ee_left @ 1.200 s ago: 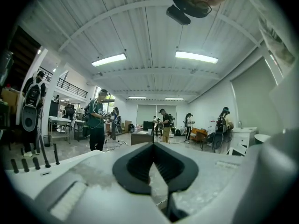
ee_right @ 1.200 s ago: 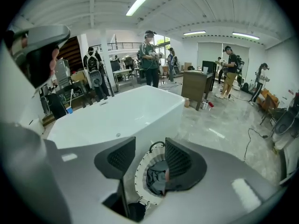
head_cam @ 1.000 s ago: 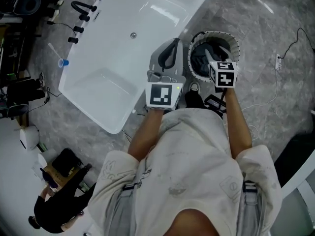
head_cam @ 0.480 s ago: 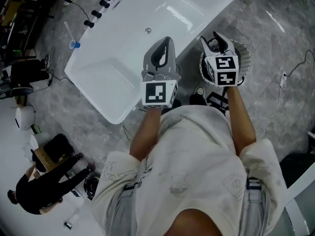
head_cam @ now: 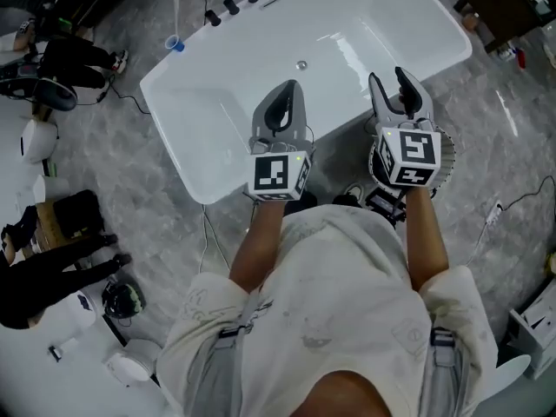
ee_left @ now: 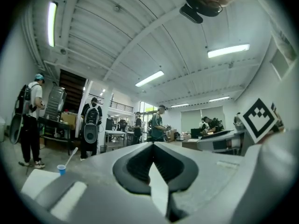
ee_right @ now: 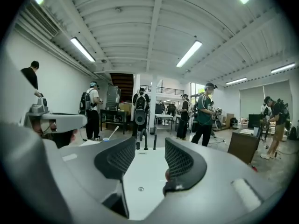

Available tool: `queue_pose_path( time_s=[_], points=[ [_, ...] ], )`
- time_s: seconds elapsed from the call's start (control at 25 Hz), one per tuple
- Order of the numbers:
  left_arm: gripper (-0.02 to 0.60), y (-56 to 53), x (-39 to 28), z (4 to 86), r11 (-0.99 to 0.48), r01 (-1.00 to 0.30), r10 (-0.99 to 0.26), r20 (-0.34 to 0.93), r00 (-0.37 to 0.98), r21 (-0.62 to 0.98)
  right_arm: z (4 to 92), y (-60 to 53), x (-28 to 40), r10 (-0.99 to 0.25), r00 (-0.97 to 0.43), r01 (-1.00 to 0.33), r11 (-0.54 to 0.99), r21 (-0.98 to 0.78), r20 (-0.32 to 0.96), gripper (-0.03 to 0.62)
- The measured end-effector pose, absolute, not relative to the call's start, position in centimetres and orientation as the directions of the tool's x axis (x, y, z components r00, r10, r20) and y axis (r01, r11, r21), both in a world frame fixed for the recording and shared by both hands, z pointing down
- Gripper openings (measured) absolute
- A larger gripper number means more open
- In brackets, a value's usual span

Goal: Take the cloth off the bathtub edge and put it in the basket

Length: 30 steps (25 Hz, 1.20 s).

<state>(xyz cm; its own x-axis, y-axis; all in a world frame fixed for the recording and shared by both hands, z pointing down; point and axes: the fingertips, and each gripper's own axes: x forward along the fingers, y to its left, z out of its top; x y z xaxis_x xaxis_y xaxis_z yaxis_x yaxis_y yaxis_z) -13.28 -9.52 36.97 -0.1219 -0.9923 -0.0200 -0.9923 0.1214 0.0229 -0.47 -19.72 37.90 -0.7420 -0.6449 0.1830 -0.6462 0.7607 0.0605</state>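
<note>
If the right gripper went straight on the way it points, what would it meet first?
Probably the taps on the far rim of the tub: the right gripper, jaws apart and empty, points nearly level across the basin at them. It might meet the far wall just below instead; depth is unclear.

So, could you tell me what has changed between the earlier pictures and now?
The right gripper has lifted away from the basket and now points across the bathtub. The left gripper has swung to point across it as well. Nothing was gripped or released. Unchanged: left jaws together, right jaws apart and empty, tub and basket in place.
</note>
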Motion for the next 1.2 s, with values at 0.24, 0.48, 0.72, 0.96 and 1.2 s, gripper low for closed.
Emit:
queue_pose_path(
  time_s=[0.24,0.48,0.72,0.96,1.2],
  points=[
    [-0.003,-5.2,-17.8,36.4,0.265,-0.964,-0.963,-0.05,-0.266,0.013,35.8,-17.2,-5.3,-0.575,-0.812,-0.564,0.817,0.12,0.1,0.202],
    [-0.003,-1.4,-21.0,36.1,0.361,-0.932,-0.931,-0.061,-0.36,-0.008,34.3,-14.8,-9.1,-0.505,-0.861,-0.497,0.86,0.118,0.053,0.201],
    [-0.003,2.6,-24.4,34.5,0.442,-0.896,-0.893,-0.102,-0.438,-0.027,31.8,-11.4,-12.9,-0.429,-0.903,-0.427,0.896,0.121,-0.014,0.201],
    [-0.003,5.6,-27.7,32.6,0.491,-0.87,-0.867,-0.123,-0.483,-0.042,29.8,-9.1,-16.0,-0.391,-0.918,-0.396,0.909,0.127,-0.067,0.201],
    [-0.003,7.3,-29.7,31.1,0.499,-0.865,-0.861,-0.139,-0.49,-0.044,29.1,-7.5,-17.9,-0.377,-0.922,-0.386,0.912,0.139,-0.084,0.198]
  ],
)
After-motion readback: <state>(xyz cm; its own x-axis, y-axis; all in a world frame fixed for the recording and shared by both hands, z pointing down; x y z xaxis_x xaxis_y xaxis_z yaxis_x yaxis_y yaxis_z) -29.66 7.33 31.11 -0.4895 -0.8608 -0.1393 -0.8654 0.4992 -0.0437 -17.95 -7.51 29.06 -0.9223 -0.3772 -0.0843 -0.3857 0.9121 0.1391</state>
